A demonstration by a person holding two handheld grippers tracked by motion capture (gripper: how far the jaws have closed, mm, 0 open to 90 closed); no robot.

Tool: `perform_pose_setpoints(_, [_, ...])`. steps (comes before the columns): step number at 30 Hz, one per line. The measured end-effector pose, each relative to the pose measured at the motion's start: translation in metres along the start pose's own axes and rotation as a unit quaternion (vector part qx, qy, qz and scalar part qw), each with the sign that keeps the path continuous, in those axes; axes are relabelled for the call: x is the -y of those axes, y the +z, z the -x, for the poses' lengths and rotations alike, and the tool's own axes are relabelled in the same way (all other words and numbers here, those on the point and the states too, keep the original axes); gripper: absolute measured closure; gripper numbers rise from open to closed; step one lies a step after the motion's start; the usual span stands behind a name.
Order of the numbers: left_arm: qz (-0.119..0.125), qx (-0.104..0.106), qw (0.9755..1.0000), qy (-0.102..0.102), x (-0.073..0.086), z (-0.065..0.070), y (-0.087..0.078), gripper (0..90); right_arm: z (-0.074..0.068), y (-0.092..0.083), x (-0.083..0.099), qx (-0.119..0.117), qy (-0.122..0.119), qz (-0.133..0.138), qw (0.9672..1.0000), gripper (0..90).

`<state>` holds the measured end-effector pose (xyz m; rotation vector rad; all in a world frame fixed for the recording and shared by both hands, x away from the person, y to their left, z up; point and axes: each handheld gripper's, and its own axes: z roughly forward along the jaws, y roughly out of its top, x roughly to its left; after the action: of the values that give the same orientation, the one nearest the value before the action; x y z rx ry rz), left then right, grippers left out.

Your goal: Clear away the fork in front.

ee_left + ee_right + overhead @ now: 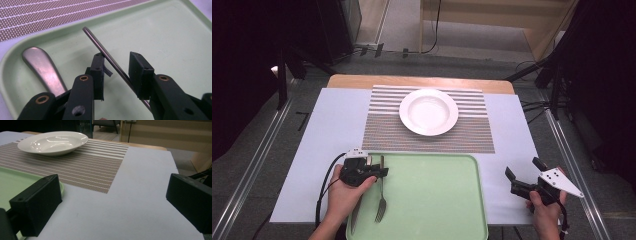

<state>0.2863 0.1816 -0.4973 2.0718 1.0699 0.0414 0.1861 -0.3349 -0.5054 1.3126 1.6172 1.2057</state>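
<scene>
Jaws of the left gripper [116,75] stand partly apart around a thin steel fork handle [110,60]; the left gripper view shows the handle leaning against one pad, clear of the other, so nothing is clamped. From the high view the fork [381,200] lies on the green tray [437,200] near its left rim, beside a knife [43,67]. Right gripper [524,170], wide open and empty, hovers over bare white table [512,120]. Beyond sits a striped placemat [427,135] bearing a white plate [429,111].
</scene>
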Motion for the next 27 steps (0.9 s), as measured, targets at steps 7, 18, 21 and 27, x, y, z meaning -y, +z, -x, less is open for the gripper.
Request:
perform_pose_setpoints(7, [-0.007, -0.012, 0.9998, 0.011, 0.001, 0.003, 0.001, 64.7, -0.001, -0.001, 0.0, 0.0, 0.01, -0.005, 0.9999, 0.0])
perform_pose_setpoints(18, [0.015, -0.006, 0.9997, 0.02, 0.002, 0.008, -0.009, 59.4, 0.0, -0.002, -0.001, 0.001, 0.005, 0.002, 1.0, 0.0])
perform_pose_setpoints(21, [0.024, 0.006, 0.9995, 0.021, 0.006, 0.011, -0.016, 64.2, 0.0, -0.003, 0.0, 0.001, 0.007, -0.001, 1.0, 0.0])
perform_pose_setpoints(27, [0.028, 0.033, 0.9983, 0.038, 0.017, 0.017, -0.03, 87.7, 0.001, -0.003, -0.001, 0.002, 0.0, 0.003, 1.0, 0.0])
